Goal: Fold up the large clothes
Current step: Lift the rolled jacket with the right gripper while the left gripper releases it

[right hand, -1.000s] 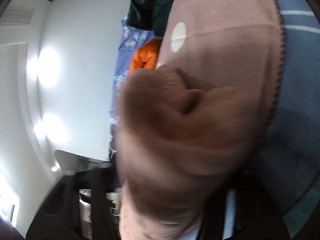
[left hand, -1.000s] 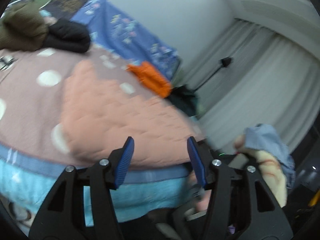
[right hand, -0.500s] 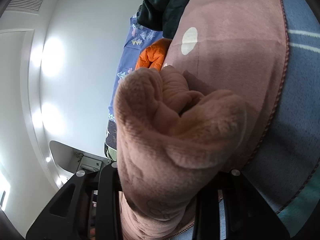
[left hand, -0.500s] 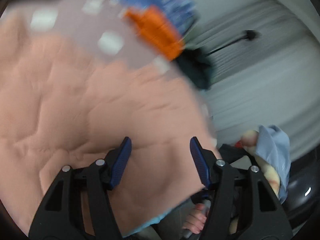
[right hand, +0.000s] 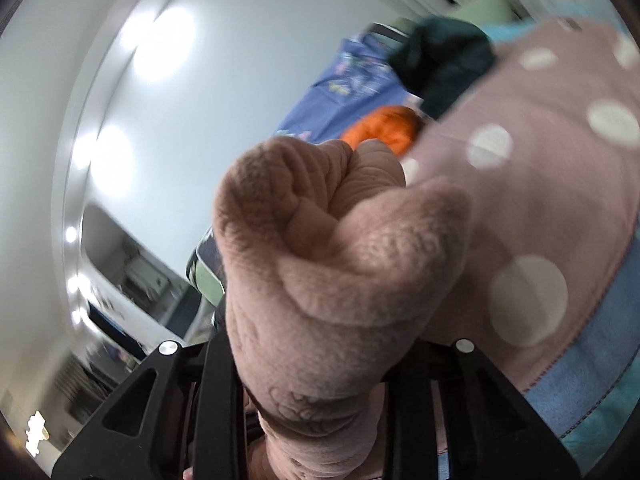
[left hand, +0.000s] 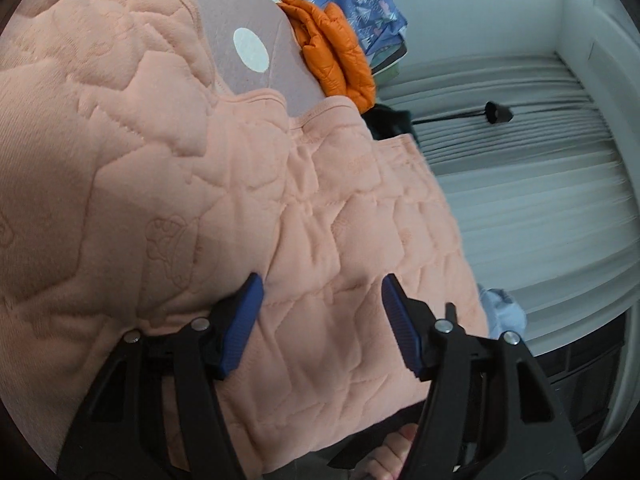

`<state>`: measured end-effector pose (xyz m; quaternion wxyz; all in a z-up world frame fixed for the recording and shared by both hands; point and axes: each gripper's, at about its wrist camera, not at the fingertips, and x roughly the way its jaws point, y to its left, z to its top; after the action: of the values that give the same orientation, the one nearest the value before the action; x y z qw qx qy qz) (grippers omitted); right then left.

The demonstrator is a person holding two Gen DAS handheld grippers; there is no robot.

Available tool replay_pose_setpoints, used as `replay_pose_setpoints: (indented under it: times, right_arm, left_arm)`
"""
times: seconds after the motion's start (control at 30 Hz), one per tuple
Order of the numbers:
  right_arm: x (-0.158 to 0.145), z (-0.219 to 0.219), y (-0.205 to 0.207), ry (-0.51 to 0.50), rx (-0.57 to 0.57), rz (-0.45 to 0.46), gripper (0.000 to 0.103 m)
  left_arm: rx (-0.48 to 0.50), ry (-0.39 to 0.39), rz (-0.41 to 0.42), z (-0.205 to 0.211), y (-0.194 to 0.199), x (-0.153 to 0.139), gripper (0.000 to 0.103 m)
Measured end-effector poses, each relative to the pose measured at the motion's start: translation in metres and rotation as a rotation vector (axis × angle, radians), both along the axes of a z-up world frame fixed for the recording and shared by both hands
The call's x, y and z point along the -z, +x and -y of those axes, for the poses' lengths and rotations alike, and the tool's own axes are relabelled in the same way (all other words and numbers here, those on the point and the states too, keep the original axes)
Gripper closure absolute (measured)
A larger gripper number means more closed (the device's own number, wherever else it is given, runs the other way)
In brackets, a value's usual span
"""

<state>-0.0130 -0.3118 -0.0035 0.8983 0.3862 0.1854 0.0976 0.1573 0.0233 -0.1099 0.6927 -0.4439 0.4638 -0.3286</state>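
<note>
The polka-dot blanket (left hand: 256, 46) takes up the most room here, a dusty-mauve spread with pale spots that serves as the folding surface. Across it lies the quilted peach garment (left hand: 192, 184), big and soft, covering most of the blanket's near side with only a spotted strip showing beyond its collar edge. That wide, flat lay looks deliberate: a large piece wants a broad bed under it before any fold goes in.

Beyond the blanket's far edge sits an orange puffer jacket (left hand: 334, 56), bunched up against a blue patterned sheet (left hand: 360, 4) — parked clear of the blanket, likely waiting its turn. A dark green garment (right hand: 444, 60) is heaped by the same far edge in the right wrist view.

Now the tools. The left gripper (left hand: 322, 322) hangs over the garment's near portion, blue pads wide apart and nothing between them; it seems poised over the cloth, ready to pin it or take an edge. The right gripper (right hand: 320, 364) is the busy one: a thick wad of the same peach fabric bulges up from between its black fingers, lifted off the blanket and filling the lens. The pads themselves are buried in cloth, but the bunching says they are clamped on it — a firm pinch suits plush, heavy material that would slip from a light hold.
</note>
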Motion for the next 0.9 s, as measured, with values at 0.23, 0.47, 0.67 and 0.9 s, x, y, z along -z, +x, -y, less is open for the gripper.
replay_pose_setpoints:
  times: [0.23, 0.47, 0.67, 0.9]
  right_arm:
    - [-0.039, -0.066, 0.005, -0.348, -0.12, 0.08, 0.075]
    - [-0.055, -0.126, 0.005, -0.517, -0.253, 0.154, 0.075]
    - [-0.051, -0.178, 0.013, -0.567, -0.376, 0.158, 0.076]
    - [-0.014, -0.272, 0.011, -0.796, -0.561, 0.062, 0.072]
  left_arm:
    - [-0.117, -0.317, 0.043, -0.026, -0.014, 0.009, 0.039]
    - [-0.164, -0.561, 0.12, -0.089, -0.048, -0.015, 0.031]
    - [-0.276, -0.478, 0.289, -0.175, -0.089, -0.074, 0.027]
    - [-0.279, -0.326, 0.393, -0.201, -0.099, -0.135, 0.025]
